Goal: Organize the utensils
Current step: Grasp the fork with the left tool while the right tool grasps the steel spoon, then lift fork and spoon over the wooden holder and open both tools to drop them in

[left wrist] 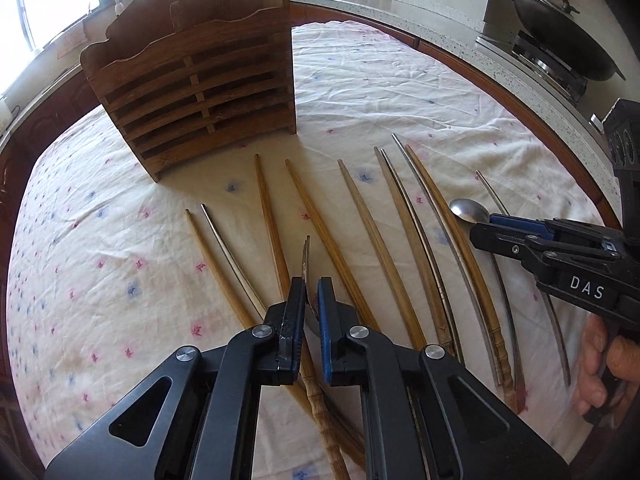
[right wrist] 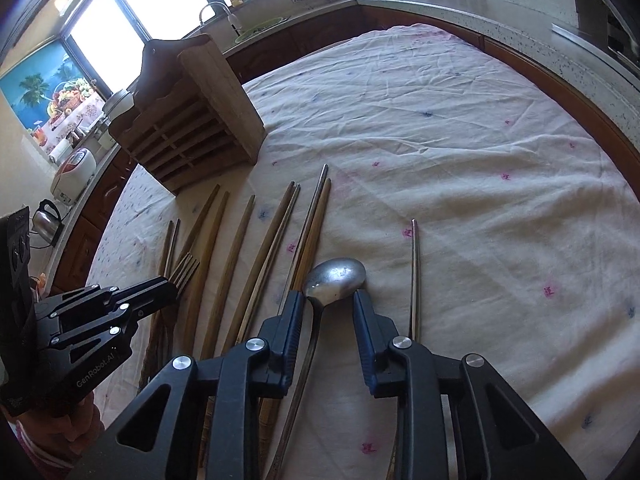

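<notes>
While the left claw (left wrist: 313, 286) pinches a fork (left wrist: 306, 256) in front of the wooden rack (left wrist: 192, 88), the right claw (right wrist: 325, 300) gapes around a spoon (right wrist: 335, 276). Bare tablecloth (right wrist: 480, 152) stretches right of the rack to the table's edge.

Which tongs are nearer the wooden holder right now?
Left. The left tongs, gripping the fork, point at the wooden holder from just in front. The right tongs sit farther off to the side, straddling the spoon.

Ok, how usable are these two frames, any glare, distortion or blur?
Left wrist view: window top left blown out white; fisheye bows the wooden and steel chopsticks; slatted brown wooden utensil holder sharp. Right wrist view: windows overexposed, holder backlit and dark; steel spoon clear, its bowl dully reflective.
</notes>
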Motion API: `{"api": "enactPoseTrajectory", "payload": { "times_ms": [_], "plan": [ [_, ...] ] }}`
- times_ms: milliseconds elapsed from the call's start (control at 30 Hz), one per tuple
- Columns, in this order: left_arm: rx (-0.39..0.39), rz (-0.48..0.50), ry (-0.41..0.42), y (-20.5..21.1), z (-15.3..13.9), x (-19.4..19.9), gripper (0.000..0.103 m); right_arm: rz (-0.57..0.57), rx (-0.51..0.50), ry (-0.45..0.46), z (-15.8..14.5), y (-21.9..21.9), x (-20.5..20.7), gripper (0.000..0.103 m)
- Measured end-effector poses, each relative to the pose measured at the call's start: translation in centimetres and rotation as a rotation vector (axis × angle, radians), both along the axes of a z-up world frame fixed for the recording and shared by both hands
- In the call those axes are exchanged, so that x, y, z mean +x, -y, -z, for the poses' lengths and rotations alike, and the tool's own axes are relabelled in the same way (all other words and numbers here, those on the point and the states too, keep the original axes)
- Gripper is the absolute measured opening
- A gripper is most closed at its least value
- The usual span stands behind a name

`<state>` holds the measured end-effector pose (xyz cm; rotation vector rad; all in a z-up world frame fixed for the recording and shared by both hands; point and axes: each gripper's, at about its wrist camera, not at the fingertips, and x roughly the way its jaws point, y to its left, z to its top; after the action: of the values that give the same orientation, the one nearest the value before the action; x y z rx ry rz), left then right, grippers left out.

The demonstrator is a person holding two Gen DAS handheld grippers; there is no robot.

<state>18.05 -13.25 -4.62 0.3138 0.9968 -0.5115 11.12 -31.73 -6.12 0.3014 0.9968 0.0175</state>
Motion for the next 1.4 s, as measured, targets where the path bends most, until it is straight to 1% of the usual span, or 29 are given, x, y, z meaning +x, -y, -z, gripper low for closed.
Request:
{"api": "enactPoseTrajectory", "payload": {
  "times_ms": [167,233,267,367,433,567,800,867,1033,1167,1400],
  "plan": [
    [-0.003,0.017,-0.025,-0.1,0.0,0.3,0.006,-0.003,0.035,-0.002,-0.1,0.1,0.0,0.026],
    [0.005,0.026,-0.014,0.0,0.0,0.1,0.006,-0.005,0.075,-0.006,0.3,0.1,0.2,0.005],
    [0.008,0.029,-0.008,0.0,-0.1,-0.1,0.005,-0.003,0.099,-0.002,0.4,0.3,0.2,0.005],
    [-0.011,0.027,-0.01,-0.5,-0.4,-0.4,0.003,-0.005,0.108,0.023,0.0,0.2,-0.4,0.003],
    [-0.031,0.016,0.003,-1.1,-1.0,-0.7,0.003,-0.009,0.112,0.041,-0.5,0.2,-0.9,0.002],
    [-0.095,-0.018,0.024,-2.8,-2.6,-1.4,0.002,-0.008,0.109,0.083,-1.9,0.3,-1.9,0.002],
    [-0.253,-0.099,0.079,-6.7,-6.9,-3.0,0.002,-0.015,0.086,0.165,-5.1,0.1,-3.3,0.002],
    [-0.295,-0.117,0.09,-7.7,-7.8,-3.4,0.002,-0.017,0.074,0.192,-6.3,0.0,-3.6,0.002],
    [-0.372,-0.156,0.117,-9.9,-9.2,-4.3,0.002,-0.032,0.052,0.248,-8.5,-0.6,-3.9,0.002],
    [-0.401,-0.175,0.156,-11.0,-10.4,-4.5,0.002,-0.047,0.036,0.278,-9.6,-1.5,-3.7,0.002],
    [-0.42,-0.21,0.209,-12.5,-12.1,-3.8,0.002,-0.073,0.027,0.317,-11.0,-2.6,-3.0,0.002]
  ]
}}
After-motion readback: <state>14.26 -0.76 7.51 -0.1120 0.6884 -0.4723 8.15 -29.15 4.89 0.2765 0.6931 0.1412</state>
